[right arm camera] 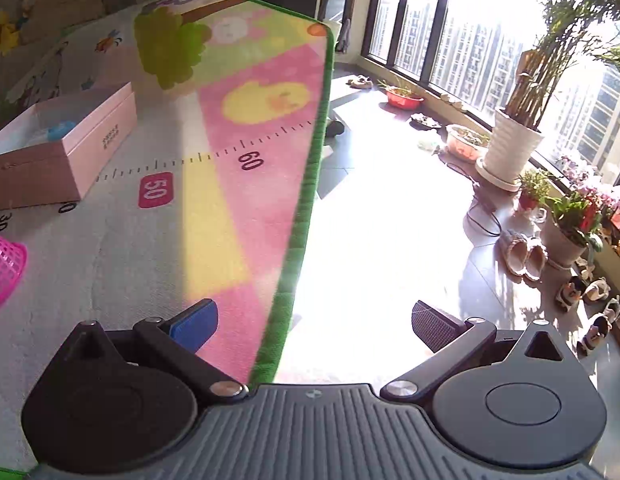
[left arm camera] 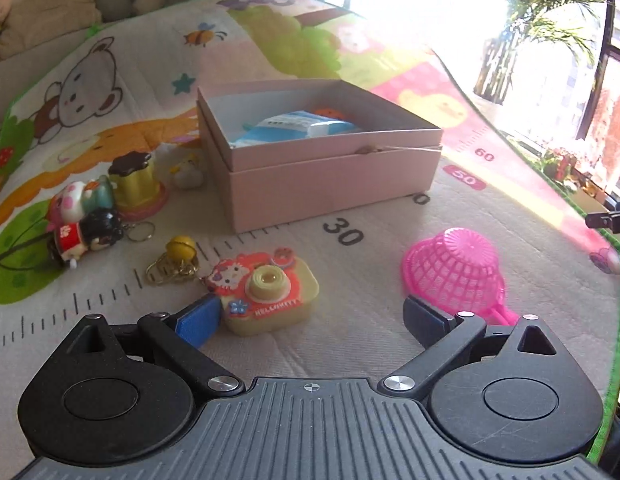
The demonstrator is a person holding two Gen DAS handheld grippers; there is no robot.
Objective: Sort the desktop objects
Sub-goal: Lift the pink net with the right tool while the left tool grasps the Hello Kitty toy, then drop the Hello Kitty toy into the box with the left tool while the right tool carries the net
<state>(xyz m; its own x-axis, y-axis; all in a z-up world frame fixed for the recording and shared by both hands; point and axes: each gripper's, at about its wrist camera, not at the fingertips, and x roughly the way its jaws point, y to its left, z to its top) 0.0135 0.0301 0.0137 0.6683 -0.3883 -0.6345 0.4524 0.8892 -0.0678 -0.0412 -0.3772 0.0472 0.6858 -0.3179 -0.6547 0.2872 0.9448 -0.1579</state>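
An open pink box [left arm camera: 325,176] sits on the play mat and holds a blue-white packet [left arm camera: 298,126] and something orange. My left gripper [left arm camera: 310,316] is open and empty, low over the mat. A yellow-red toy camera [left arm camera: 266,290] lies just ahead, beside its left finger. A pink mesh basket [left arm camera: 455,276], upside down, lies by its right finger. My right gripper [right arm camera: 313,322] is open and empty over the mat's green right edge [right arm camera: 306,200]. The box [right arm camera: 62,152] and the basket [right arm camera: 4,268] show at the left of the right wrist view.
Left of the box lie a yellow bell keychain [left arm camera: 180,254], two doll figures [left arm camera: 84,224], a yellow stamp toy [left arm camera: 136,182] and a small white duck [left arm camera: 186,170]. Beyond the mat's edge is sunlit floor with plant pots [right arm camera: 509,148], slippers [right arm camera: 523,256] and a window.
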